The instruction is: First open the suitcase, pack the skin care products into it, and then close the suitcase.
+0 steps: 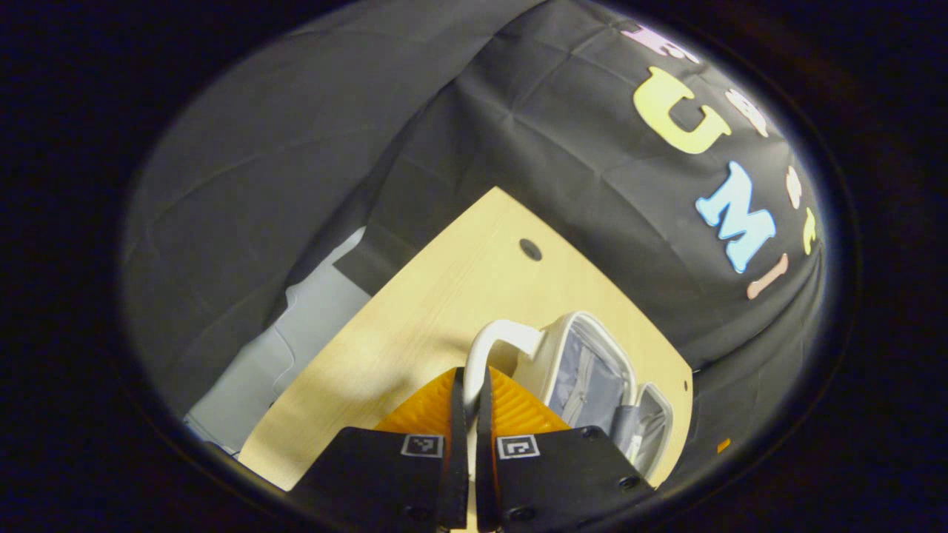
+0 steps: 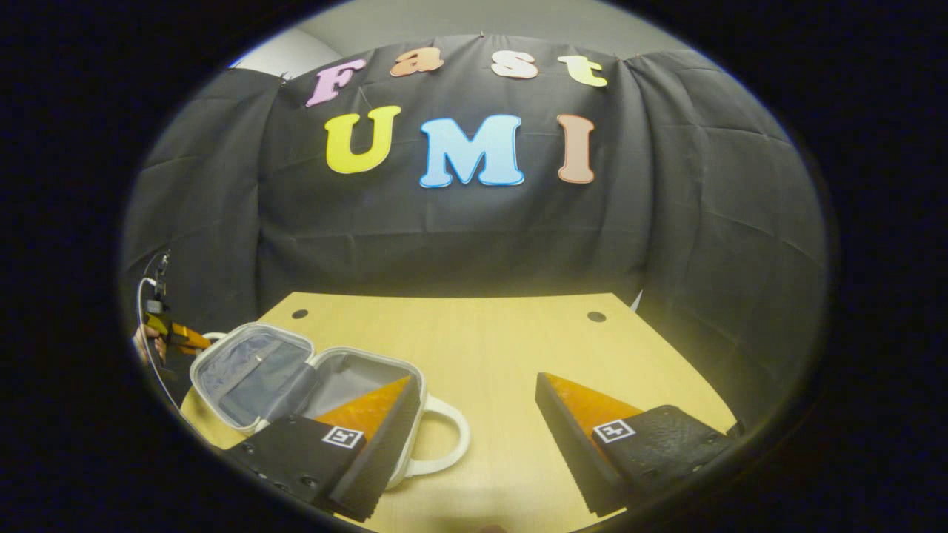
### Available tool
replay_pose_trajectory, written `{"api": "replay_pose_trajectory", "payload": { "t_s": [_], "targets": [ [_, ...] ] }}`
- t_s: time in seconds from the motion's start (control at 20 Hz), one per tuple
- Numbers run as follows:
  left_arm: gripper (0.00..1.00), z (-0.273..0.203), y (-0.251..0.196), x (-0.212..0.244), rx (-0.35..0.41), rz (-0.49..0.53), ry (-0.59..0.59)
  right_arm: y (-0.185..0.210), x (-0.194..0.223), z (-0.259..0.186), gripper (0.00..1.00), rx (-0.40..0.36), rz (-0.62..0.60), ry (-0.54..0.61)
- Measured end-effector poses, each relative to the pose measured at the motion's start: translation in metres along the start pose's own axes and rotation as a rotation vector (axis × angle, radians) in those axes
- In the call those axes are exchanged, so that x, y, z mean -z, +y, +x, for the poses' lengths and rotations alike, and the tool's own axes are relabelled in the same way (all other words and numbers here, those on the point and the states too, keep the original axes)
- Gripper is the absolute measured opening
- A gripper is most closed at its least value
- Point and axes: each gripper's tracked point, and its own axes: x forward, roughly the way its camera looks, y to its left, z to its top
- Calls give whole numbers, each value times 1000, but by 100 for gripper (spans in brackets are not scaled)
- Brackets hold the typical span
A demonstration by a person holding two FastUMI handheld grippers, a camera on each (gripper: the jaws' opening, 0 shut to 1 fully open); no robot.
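While the suitcase (image 2: 296, 385) lies open near the bench's (image 2: 503, 348) left edge, no skin care products are seen. Left hand-held gripper (image 1: 471, 385) pinches its handle (image 1: 492, 344); right hand-held gripper (image 2: 474, 414) gapes wide, empty.

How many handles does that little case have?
2. One handle is pinched in the left gripper; the other handle sticks out from the open case near the right gripper, which is open.
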Motion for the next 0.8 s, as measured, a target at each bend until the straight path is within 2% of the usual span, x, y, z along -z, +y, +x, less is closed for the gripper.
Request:
{"api": "replay_pose_trajectory", "payload": {
  "t_s": [0.15, 0.2, 0.25, 0.35, 0.45, 0.55, 0.6, 0.8],
  "targets": [
    [12, -37, -48, -19, 50, 28, -65, -11, -5, 0, 100, -19, -1, -19],
    [12, -50, -67, -22, 71, 40, -84, -14, -7, 0, 96, -26, -1, -25],
    [12, -62, -86, -25, 84, 56, -103, -18, -8, 0, 100, -33, 0, -31],
    [12, -84, -126, -25, 112, 92, -140, -27, -10, 1, 92, -44, 6, -39],
    [12, -106, -180, -20, 155, 122, -178, -38, -12, 0, 96, -57, 24, -48],
    [12, -122, -238, -6, 206, 157, -201, -51, -14, 0, 100, -65, 36, -57],
    [12, -125, -262, 5, 218, 179, -209, -58, -15, 0, 96, -67, 39, -61],
    [12, -143, -347, 63, 259, 244, -195, -83, -13, -3, 96, -91, 27, -77]
  ]
}}
